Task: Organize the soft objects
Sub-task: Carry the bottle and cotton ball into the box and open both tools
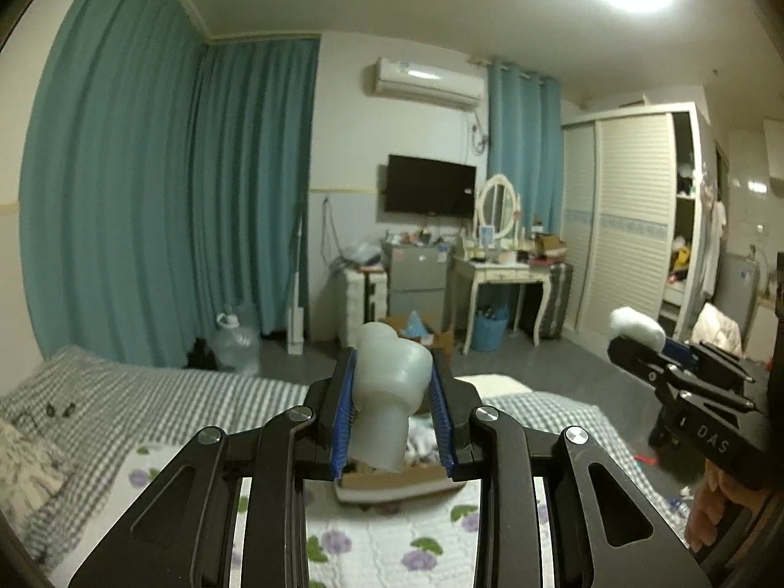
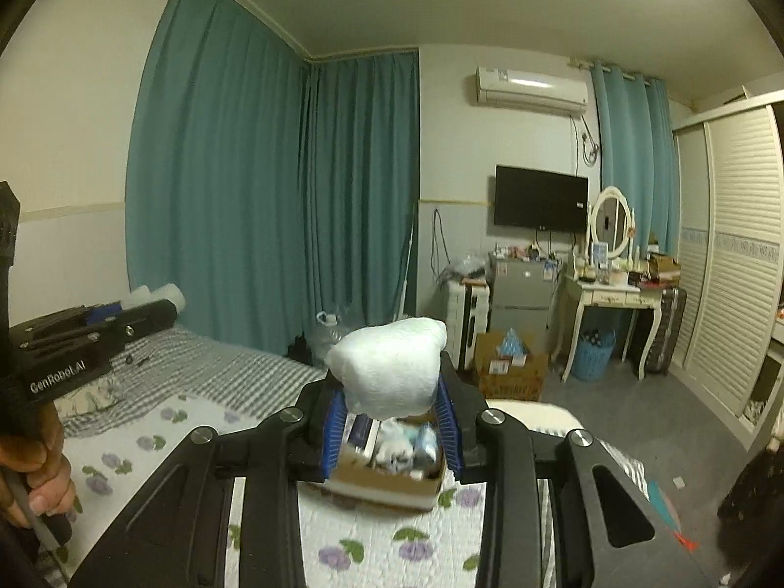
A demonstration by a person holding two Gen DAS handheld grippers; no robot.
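My left gripper (image 1: 392, 406) is shut on a pale translucent soft rubber piece (image 1: 387, 392) with a tube-like end, held up above the bed. My right gripper (image 2: 392, 416) is shut on a fluffy white soft bundle (image 2: 389, 372), also held in the air. Below both, a cardboard box (image 2: 387, 485) sits on the flowered bed cover and holds several small soft items. The right gripper with its white bundle (image 1: 634, 326) shows at the right of the left wrist view. The left gripper (image 2: 98, 328) shows at the left of the right wrist view.
The bed has a flowered white cover (image 2: 372, 549) and a checked sheet (image 1: 147, 392). Beyond the bed are teal curtains (image 1: 196, 196), a water jug (image 1: 235, 343), a small fridge (image 1: 416, 274), a dressing table (image 1: 500, 274), a blue basket (image 1: 490, 333) and a wardrobe (image 1: 632, 225).
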